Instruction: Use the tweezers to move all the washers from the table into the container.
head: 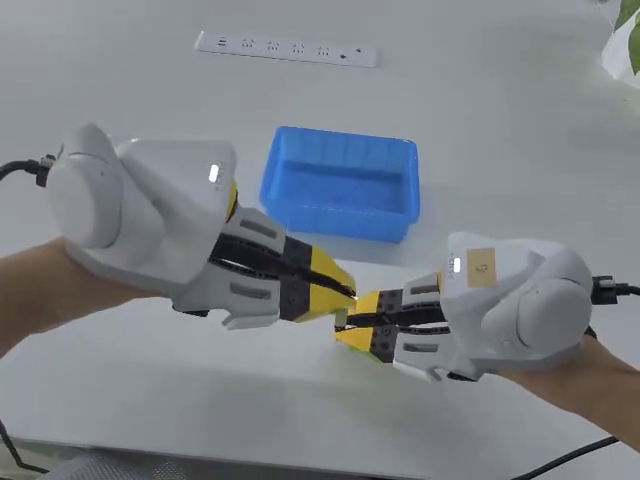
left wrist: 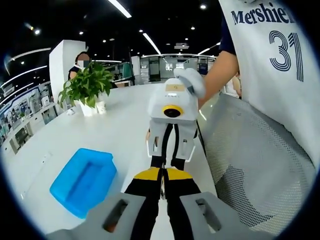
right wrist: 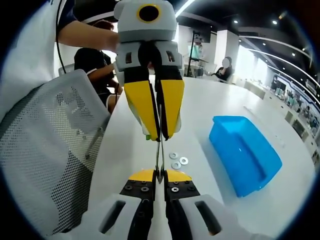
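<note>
In the right gripper view, my left gripper (right wrist: 160, 136) and right gripper (right wrist: 159, 176) both pinch the tweezers (right wrist: 159, 156), long axis 6 to 12. 3 washers (right wrist: 183, 160) lie on the table (right wrist: 210, 100) at 2 o'clock off the right tips, with the blue container (right wrist: 245, 150) beyond at 3.

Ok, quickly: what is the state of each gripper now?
Left gripper: closed on the tweezers.
Right gripper: closed on the same tweezers, at the other end.
</note>
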`<state>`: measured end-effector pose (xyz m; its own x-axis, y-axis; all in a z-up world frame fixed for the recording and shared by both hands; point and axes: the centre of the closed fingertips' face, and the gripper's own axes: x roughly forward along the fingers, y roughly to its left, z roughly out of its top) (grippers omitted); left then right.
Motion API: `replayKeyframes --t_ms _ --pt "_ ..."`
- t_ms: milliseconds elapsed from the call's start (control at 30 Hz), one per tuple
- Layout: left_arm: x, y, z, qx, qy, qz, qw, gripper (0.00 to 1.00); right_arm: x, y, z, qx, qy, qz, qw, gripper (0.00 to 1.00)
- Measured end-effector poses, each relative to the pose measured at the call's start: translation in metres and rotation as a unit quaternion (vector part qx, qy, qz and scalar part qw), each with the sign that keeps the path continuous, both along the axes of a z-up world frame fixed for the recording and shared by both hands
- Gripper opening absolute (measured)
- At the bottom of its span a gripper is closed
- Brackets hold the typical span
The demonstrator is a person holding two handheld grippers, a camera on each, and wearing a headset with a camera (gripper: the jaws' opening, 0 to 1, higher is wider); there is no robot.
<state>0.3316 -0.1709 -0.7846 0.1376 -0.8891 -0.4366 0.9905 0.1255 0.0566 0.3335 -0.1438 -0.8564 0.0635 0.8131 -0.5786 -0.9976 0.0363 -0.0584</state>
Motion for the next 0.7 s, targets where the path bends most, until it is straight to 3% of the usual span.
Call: replayKeyframes --t_ms 400,700 --pt "-0.0007 0.0002 0.0055 -0.002 0.0 0.005 1.0 0.05 0.0041 -0.0004 0.0058 0.007 -0.008 -0.016 0.9998 0.07" --pt "-0.0029 0.0007 0.0004 -0.014 0.01 0.011 0.9998 0.04 0.0018 -0.001 -0.0004 -0.008 -0.017 -0.006 0.9998 0.09"
